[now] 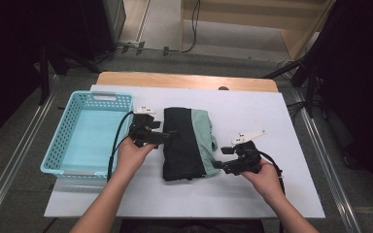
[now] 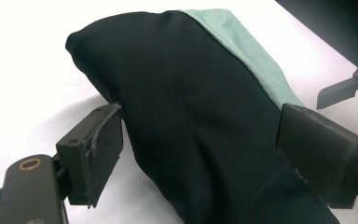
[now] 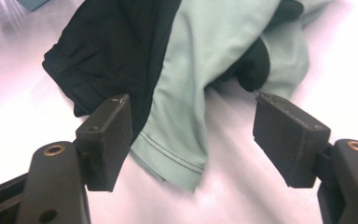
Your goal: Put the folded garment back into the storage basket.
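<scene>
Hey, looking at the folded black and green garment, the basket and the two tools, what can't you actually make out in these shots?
- Folded garment: its type; the folds hide its shape in every view.
- Its underside: hidden against the table in the high view.
- Left tool: whether its open jaws touch the cloth; black on black in the left gripper view.
- Basket: near wall's inner face, hidden by its rim in the high view.

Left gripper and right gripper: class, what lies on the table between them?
In the high view, the folded black and green garment lies between the left gripper and the right gripper.
</scene>
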`<state>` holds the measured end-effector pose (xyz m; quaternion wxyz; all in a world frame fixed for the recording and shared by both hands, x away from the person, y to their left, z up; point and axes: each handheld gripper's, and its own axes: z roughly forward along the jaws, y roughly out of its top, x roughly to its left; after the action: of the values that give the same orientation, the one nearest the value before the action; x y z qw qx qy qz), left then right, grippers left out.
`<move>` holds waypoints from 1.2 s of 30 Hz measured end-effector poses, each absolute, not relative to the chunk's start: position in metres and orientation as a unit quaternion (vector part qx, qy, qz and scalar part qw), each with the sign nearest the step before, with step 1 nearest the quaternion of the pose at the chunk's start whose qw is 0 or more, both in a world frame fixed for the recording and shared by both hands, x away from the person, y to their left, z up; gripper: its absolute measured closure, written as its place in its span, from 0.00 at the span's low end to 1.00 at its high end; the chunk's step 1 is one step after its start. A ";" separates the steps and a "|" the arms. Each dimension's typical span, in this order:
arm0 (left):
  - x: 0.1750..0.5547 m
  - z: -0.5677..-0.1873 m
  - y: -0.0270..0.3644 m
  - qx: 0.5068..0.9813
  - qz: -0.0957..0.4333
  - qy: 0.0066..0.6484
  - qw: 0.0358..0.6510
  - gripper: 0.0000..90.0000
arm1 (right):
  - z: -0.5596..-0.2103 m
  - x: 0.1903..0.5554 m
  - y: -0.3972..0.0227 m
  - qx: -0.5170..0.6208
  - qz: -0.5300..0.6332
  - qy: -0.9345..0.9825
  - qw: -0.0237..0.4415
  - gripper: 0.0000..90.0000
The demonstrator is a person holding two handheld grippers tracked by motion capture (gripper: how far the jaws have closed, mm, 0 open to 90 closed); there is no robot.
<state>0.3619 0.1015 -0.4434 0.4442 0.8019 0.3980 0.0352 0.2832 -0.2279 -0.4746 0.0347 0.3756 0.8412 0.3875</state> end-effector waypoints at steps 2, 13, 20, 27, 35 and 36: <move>0.362 -0.446 0.102 0.803 0.036 0.395 0.445 0.13 | -0.475 0.283 -0.230 0.374 0.388 0.841 0.036 0.30; 0.369 -0.455 0.097 0.806 0.037 0.402 0.433 0.00 | -0.469 0.273 -0.252 0.387 0.386 0.836 0.048 0.30; 0.373 -0.457 0.095 0.803 0.035 0.410 0.430 0.00 | -0.466 0.266 -0.272 0.404 0.388 0.826 0.054 0.30; 0.376 -0.457 0.089 0.810 0.043 0.406 0.422 0.00 | -0.466 0.257 -0.285 0.415 0.387 0.821 0.054 0.29; 0.384 -0.458 0.081 0.803 0.066 0.410 0.427 0.00 | -0.470 0.251 -0.287 0.417 0.377 0.825 0.058 0.29; 0.386 -0.459 0.079 0.804 0.065 0.411 0.425 0.00 | -0.472 0.251 -0.288 0.420 0.372 0.826 0.057 0.29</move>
<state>0.3863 0.0790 -0.4588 0.4248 0.8040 0.4111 0.0648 0.2511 -0.2880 -0.4720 0.0574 0.4199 0.8257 0.3722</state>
